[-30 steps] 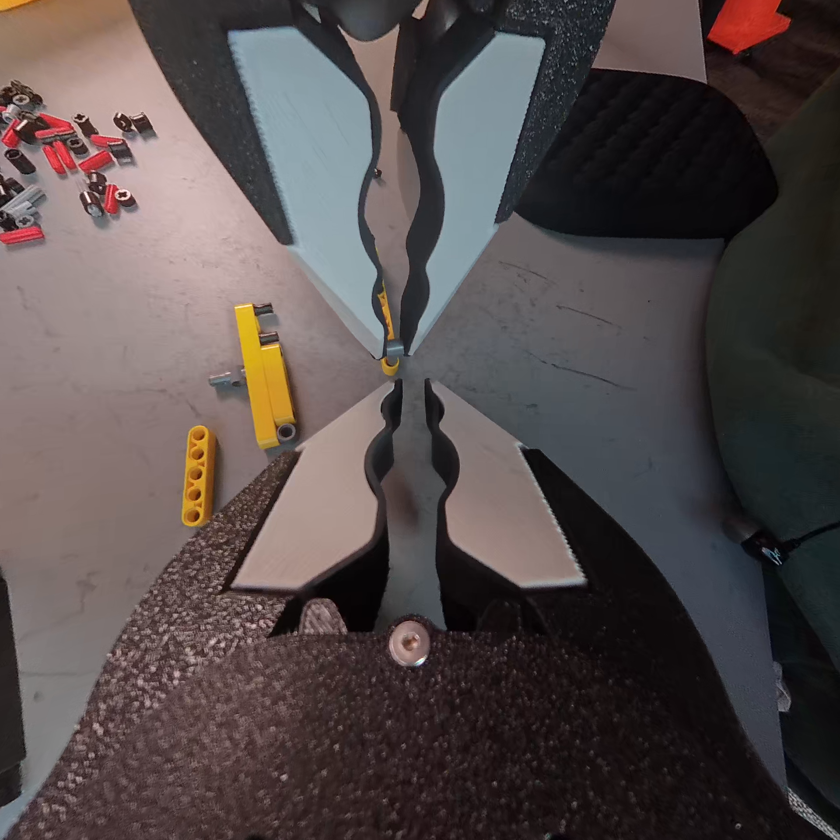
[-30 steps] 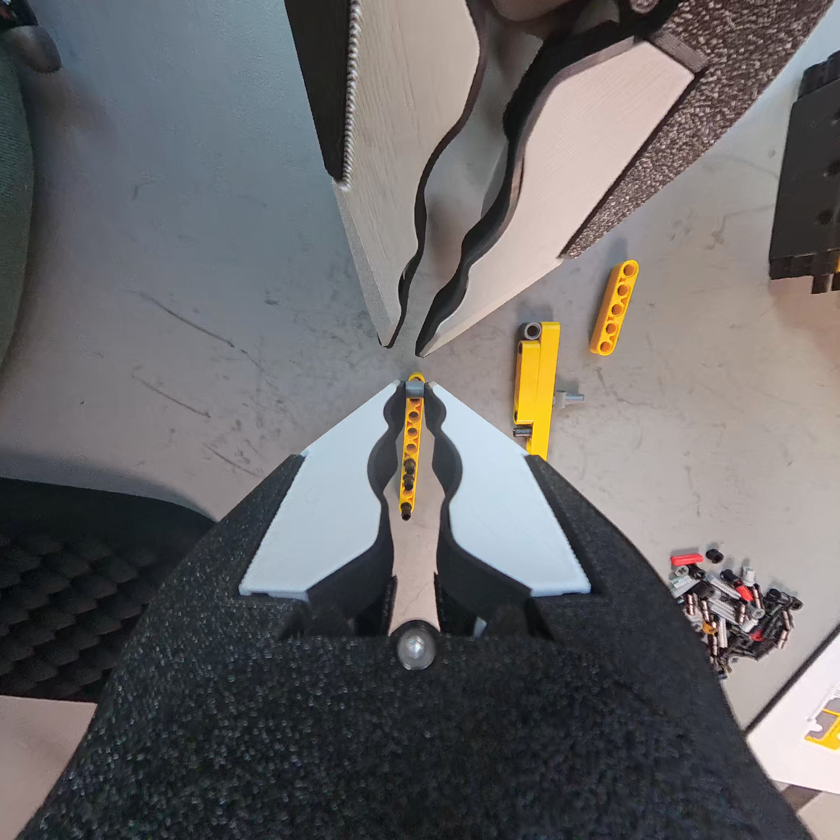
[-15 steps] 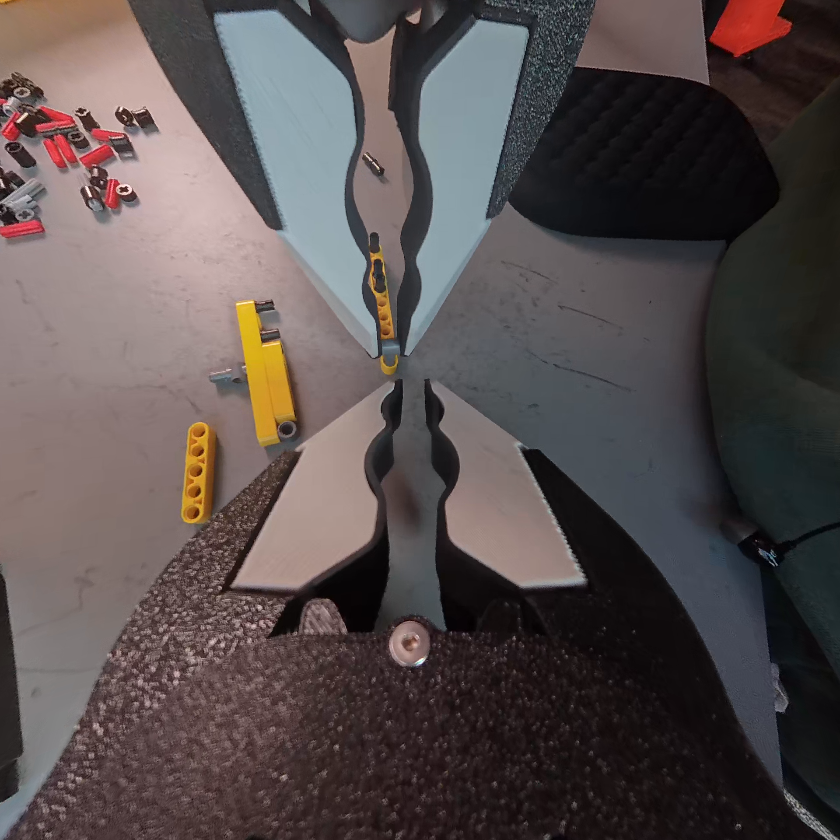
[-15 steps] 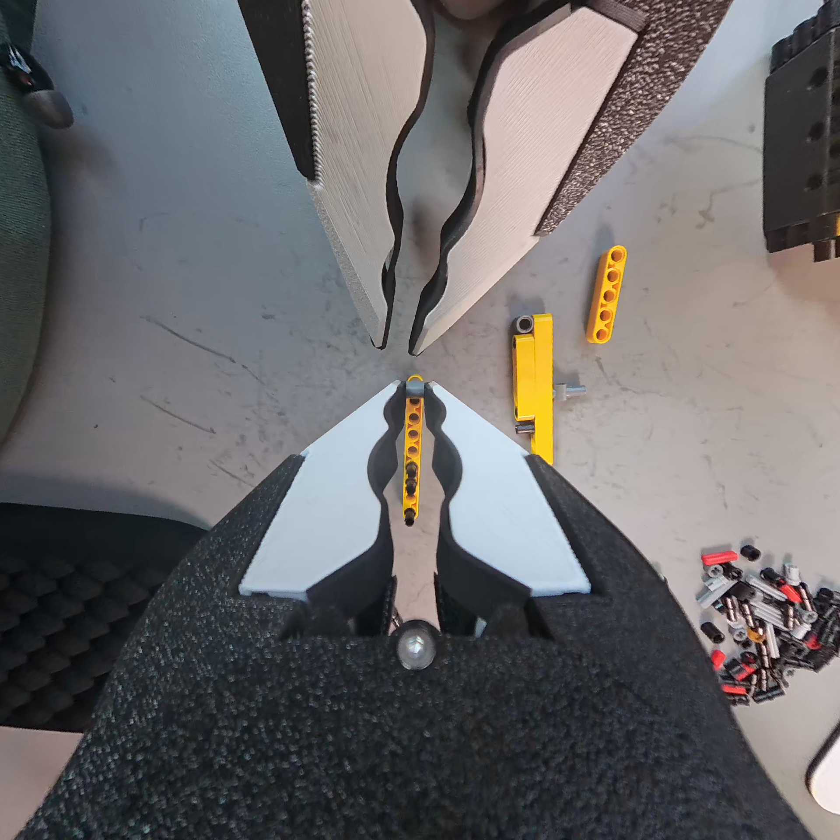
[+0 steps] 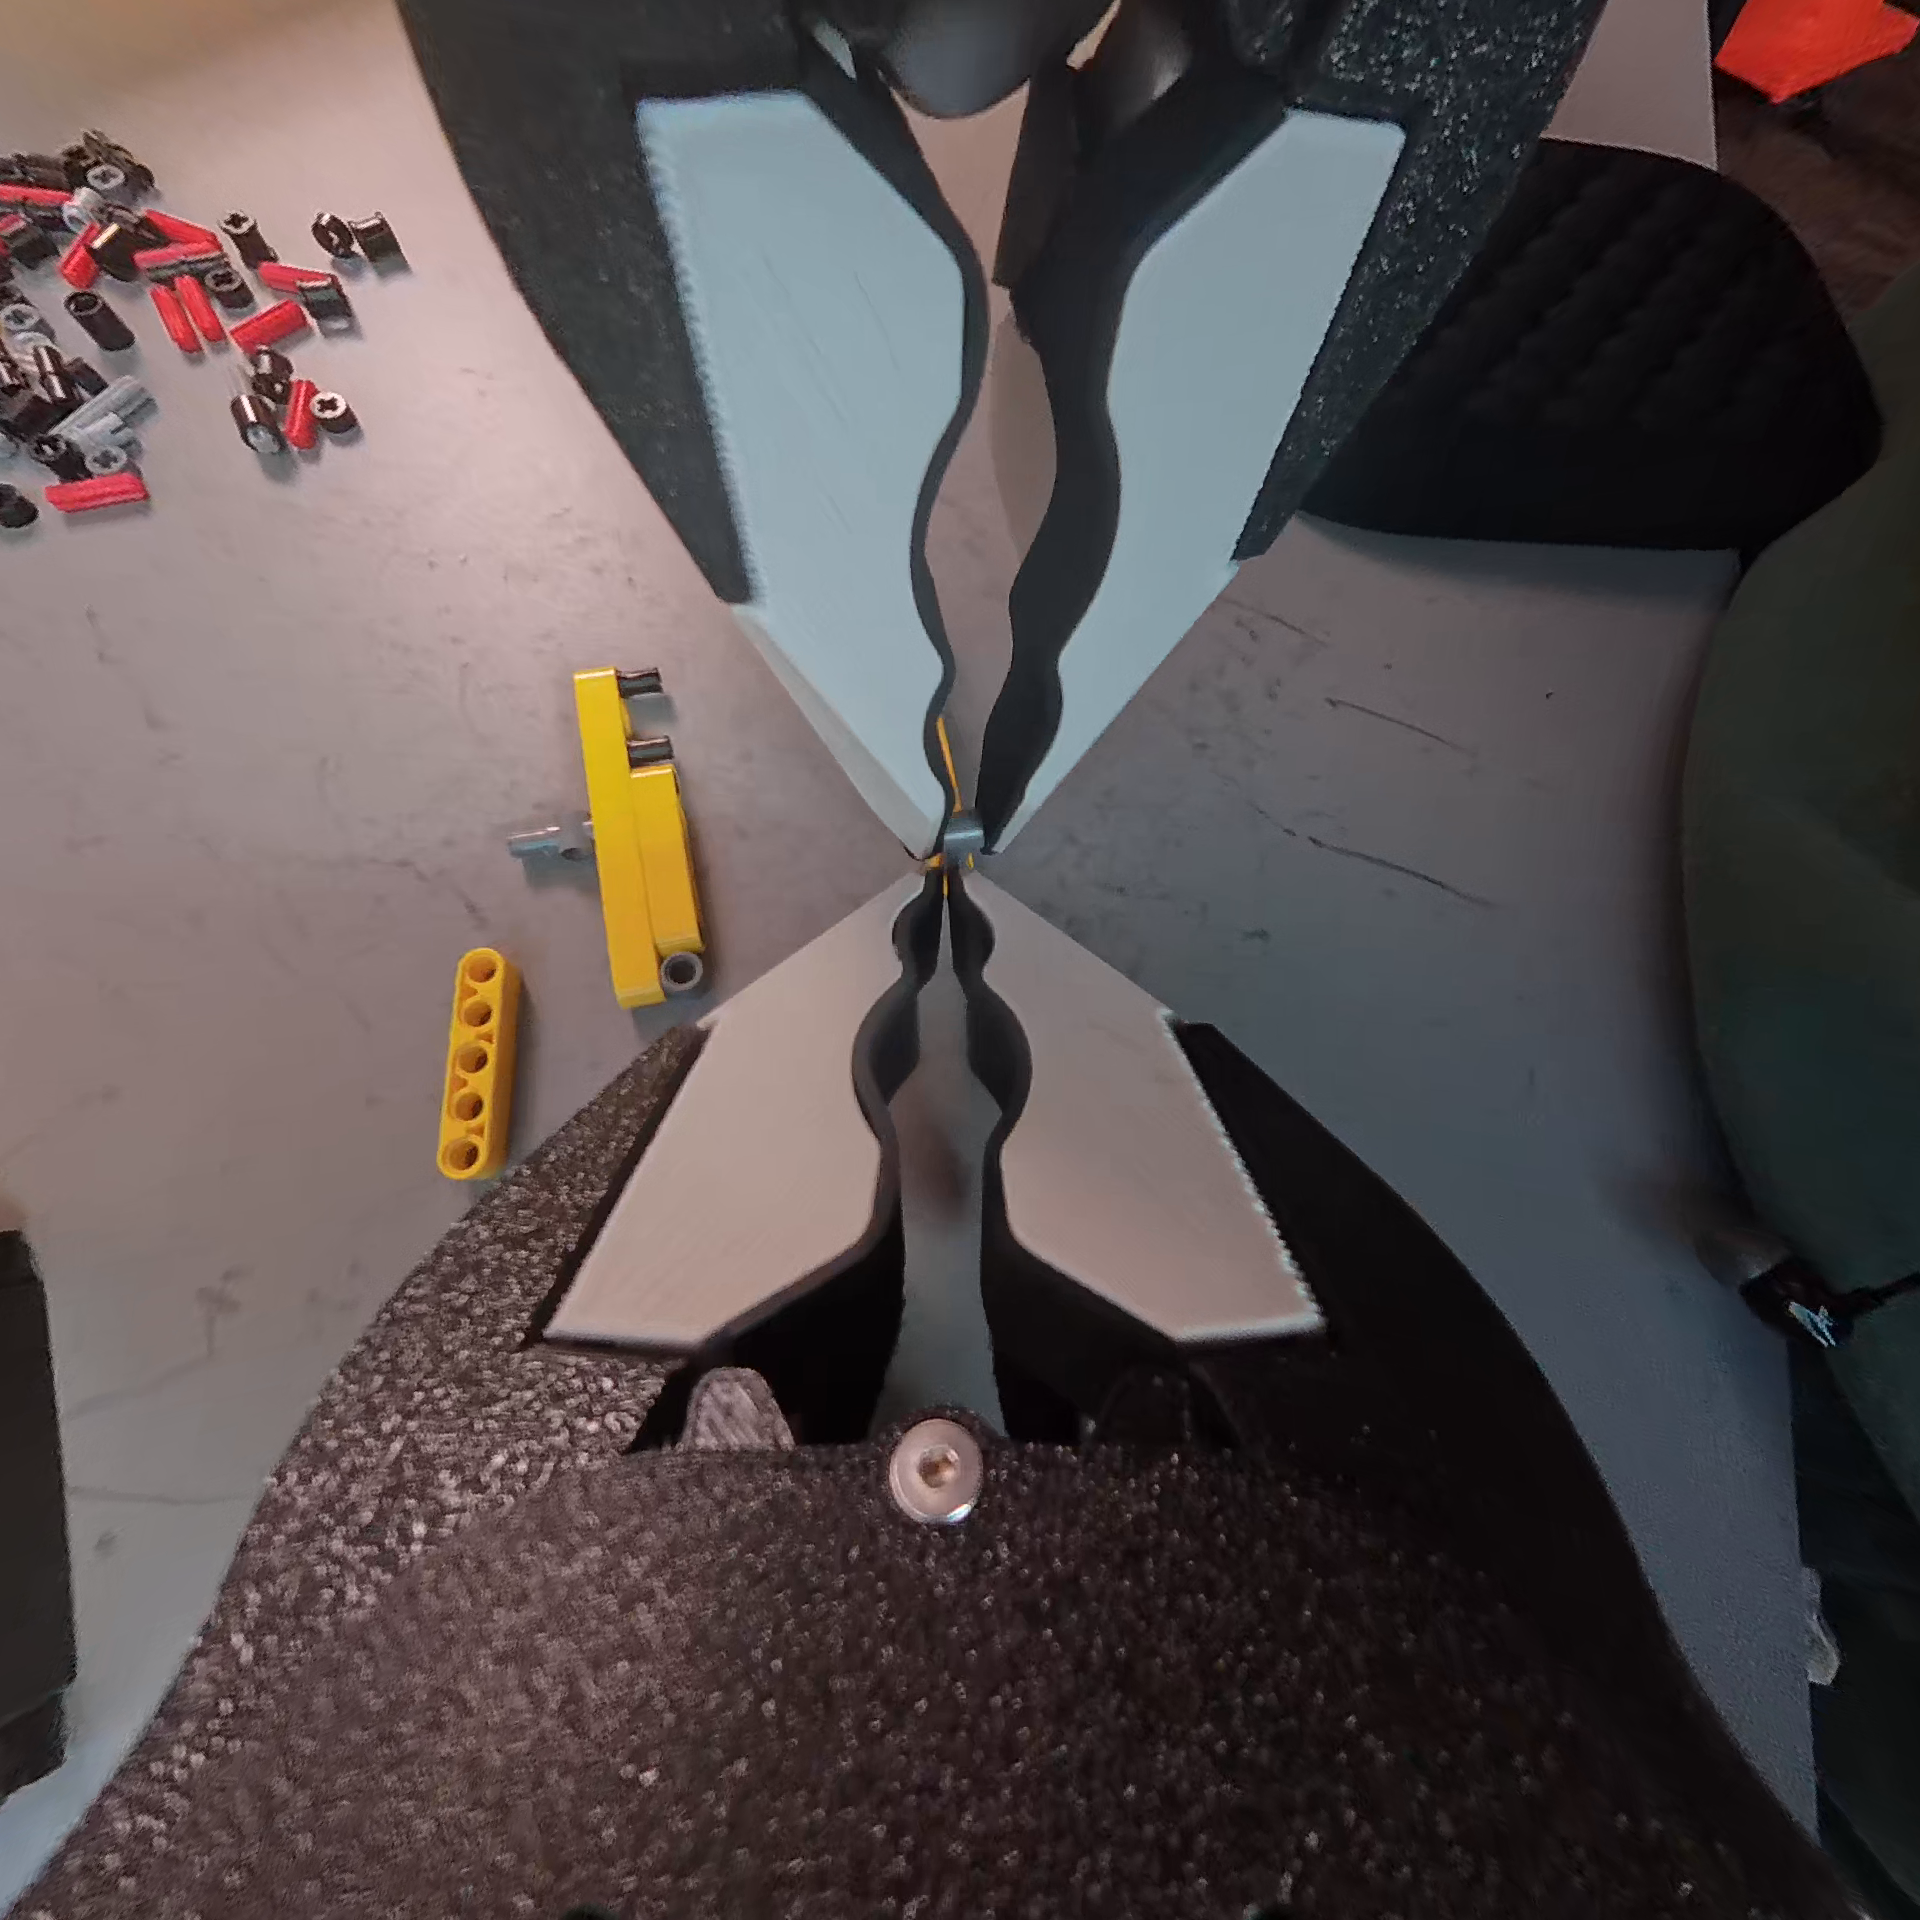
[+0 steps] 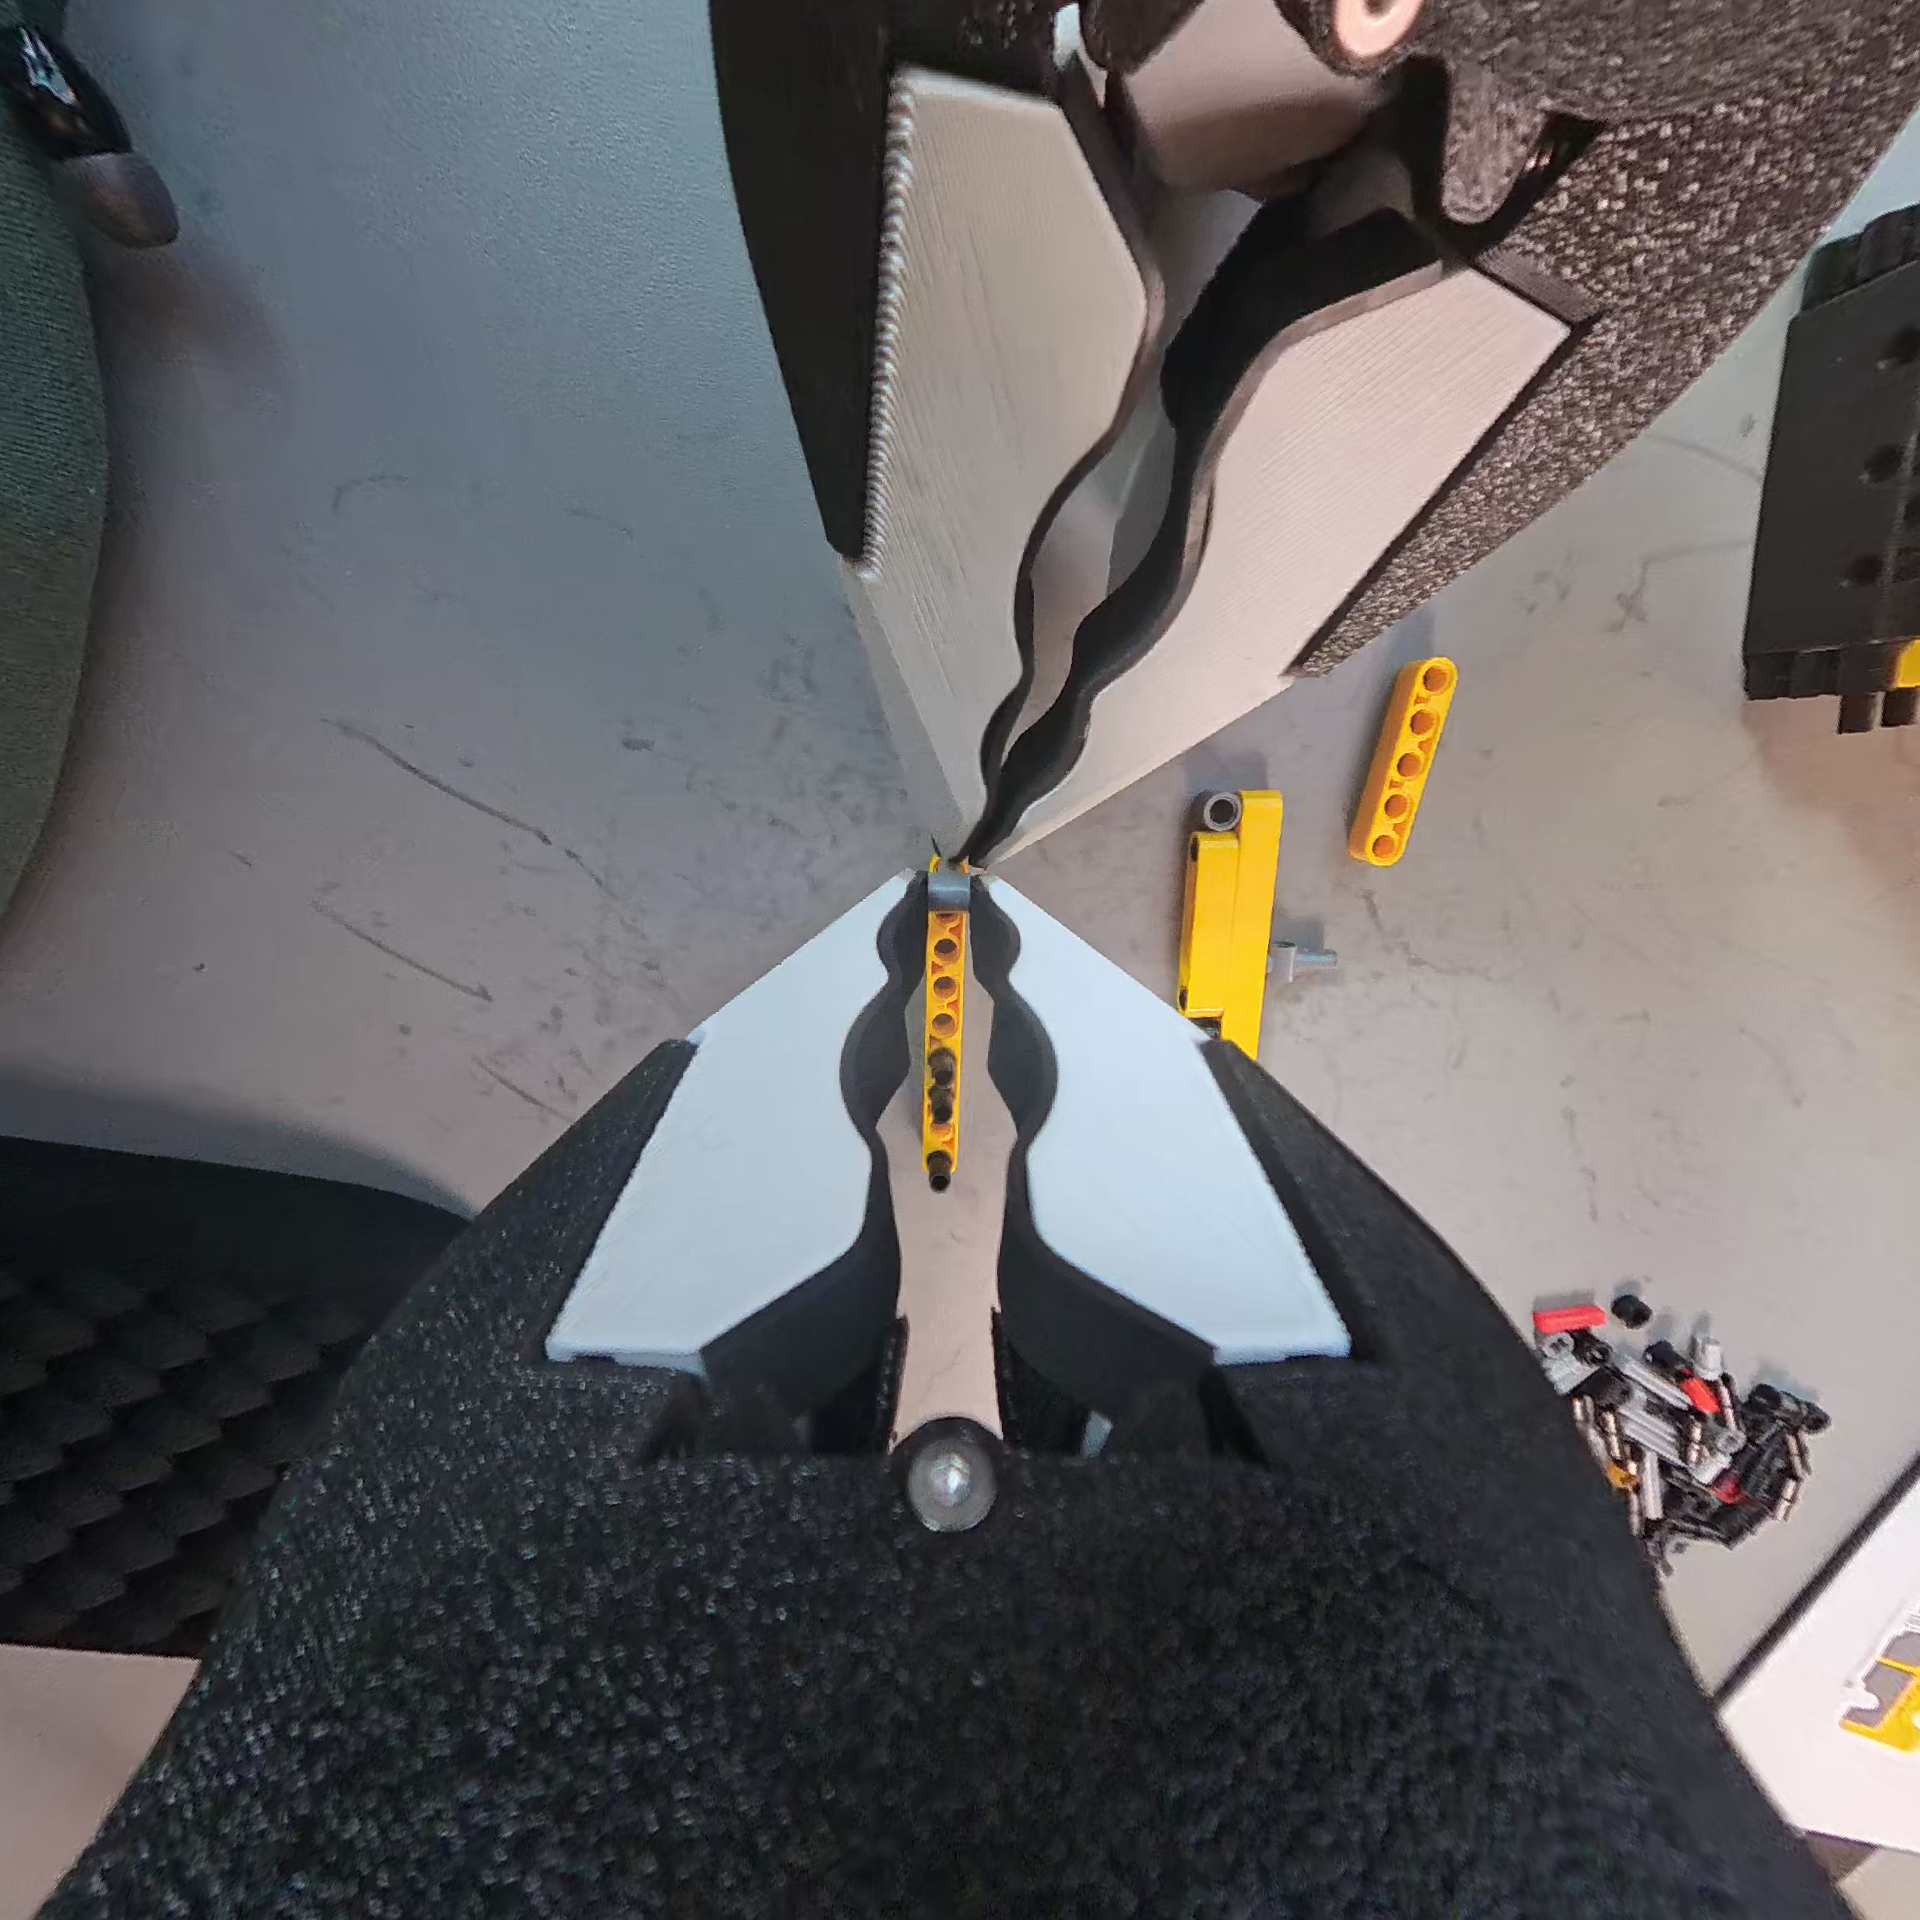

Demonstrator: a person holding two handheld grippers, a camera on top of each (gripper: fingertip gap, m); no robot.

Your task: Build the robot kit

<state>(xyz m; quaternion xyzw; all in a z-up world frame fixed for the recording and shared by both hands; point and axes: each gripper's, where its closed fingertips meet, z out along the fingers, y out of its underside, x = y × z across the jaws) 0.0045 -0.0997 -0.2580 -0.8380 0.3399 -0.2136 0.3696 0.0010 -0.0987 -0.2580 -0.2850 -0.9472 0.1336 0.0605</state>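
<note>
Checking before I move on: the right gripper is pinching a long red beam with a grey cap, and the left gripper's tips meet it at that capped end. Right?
Not quite: the long beam is yellow, not red, as the right wrist view shows. The rest holds: the right gripper pinches it, the grey cap sits on its end, and the left gripper meets it there.

Two wrist views looking down close from opposite sides, sharing the grey table point(image 5: 312, 727) and yellow beam point(image 6: 944, 1018)
</note>
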